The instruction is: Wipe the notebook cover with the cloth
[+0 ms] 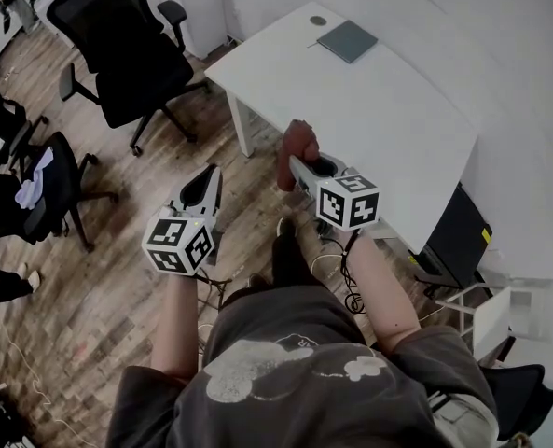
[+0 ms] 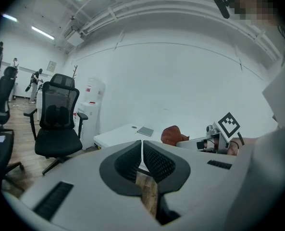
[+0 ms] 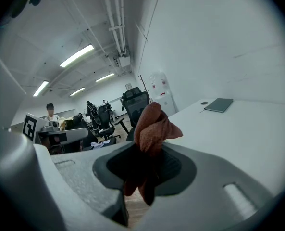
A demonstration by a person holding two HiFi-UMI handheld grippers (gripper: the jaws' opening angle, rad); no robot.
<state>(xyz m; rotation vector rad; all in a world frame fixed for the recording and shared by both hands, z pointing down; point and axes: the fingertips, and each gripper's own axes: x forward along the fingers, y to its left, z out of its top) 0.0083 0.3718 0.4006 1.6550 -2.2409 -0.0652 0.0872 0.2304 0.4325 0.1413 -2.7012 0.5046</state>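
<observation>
- Two grippers in view, both over the wooden floor (image 1: 117, 278) at mid-frame of the head view, short of the white table (image 1: 397, 129).
- Right gripper (image 1: 302, 163): clamps a rust-brown cloth (image 1: 296, 147), with a bunched wad poking past the jaw tips and a tail hanging below.
- Left gripper (image 1: 209, 177): jaws drawn nearly together, only a thin slit, nothing between.
- Dark grey notebook (image 1: 347, 40): lies closed and flat near the table's far edge, in the upper middle of the head view, well apart from both grippers.
- Cloth: looks soft, light and floppy; seems gripped mid-bunch, which leaves a pad ahead of the jaws for wiping.
- Notebook: probably light with a stiff cover, apt to slide on the smooth tabletop; likely best pinned at a corner or edge with the left gripper, leaving the cover free.
</observation>
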